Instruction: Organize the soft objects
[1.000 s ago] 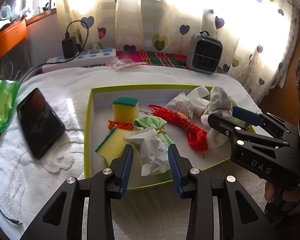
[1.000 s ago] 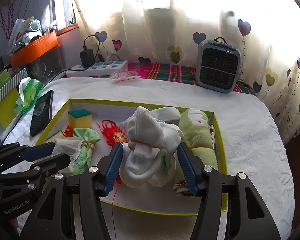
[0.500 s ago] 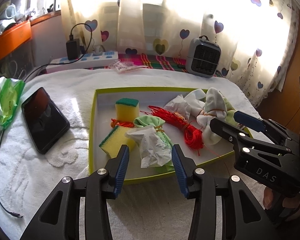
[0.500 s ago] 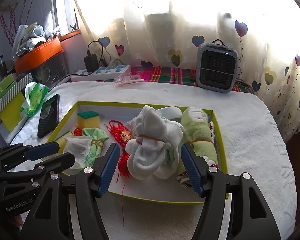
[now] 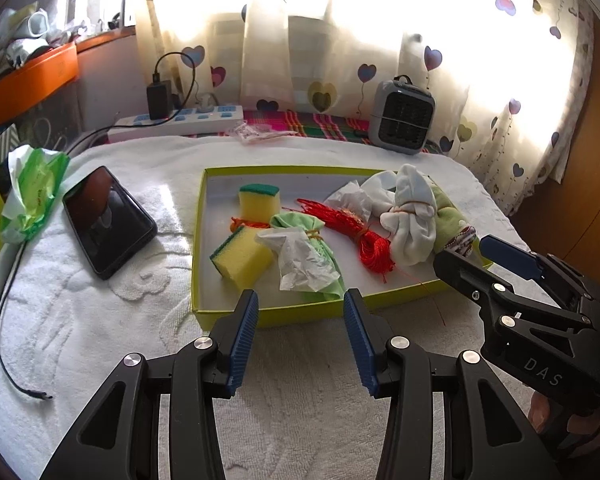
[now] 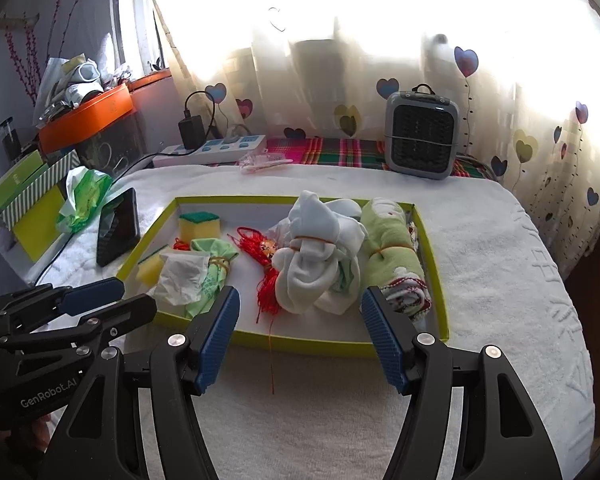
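Both grippers backed off tray (image 6: 432, 264) | left gripper (image 5: 300, 332) "GenRobot.AI" empty, agape | right gripper (image 6: 300, 332) "DAS" empty, agape

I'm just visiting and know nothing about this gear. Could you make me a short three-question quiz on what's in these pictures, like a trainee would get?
1. True or false: the left tool is clamped on the white paper wad.
2. Which lies outside the green-edged tray?
A. the red cord bundle
B. the black phone
C. the white cloth bundle
3. Fill in: the two yellow sponges sit at the tray end nearer the ____.

Key:
1. False. Both the left and the right tool stand open and empty, short of the tray's near rim.
2. B
3. phone
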`<control>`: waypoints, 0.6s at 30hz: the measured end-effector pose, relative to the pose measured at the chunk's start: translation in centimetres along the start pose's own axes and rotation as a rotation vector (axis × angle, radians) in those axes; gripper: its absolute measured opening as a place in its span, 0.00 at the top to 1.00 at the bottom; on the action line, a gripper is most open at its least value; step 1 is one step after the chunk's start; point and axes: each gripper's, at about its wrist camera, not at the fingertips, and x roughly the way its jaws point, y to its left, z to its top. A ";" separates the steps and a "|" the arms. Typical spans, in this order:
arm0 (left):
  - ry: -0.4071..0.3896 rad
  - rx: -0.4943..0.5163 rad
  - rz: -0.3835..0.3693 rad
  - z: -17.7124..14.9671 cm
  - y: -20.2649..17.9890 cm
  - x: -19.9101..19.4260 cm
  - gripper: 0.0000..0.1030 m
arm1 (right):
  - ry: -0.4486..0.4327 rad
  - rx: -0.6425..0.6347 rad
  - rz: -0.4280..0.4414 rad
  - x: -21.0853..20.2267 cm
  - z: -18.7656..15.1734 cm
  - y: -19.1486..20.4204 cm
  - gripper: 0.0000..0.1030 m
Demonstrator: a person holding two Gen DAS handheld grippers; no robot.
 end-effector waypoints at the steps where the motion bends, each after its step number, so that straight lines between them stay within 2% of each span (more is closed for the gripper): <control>1: 0.000 0.000 0.003 -0.2 -0.1 -0.1 0.58 | 0.001 0.000 -0.004 -0.1 -0.2 0.1 0.38; 18: 0.100 0.025 0.081 -5.3 -0.6 0.7 0.58 | 0.154 0.030 -0.053 0.3 -5.4 -0.2 0.38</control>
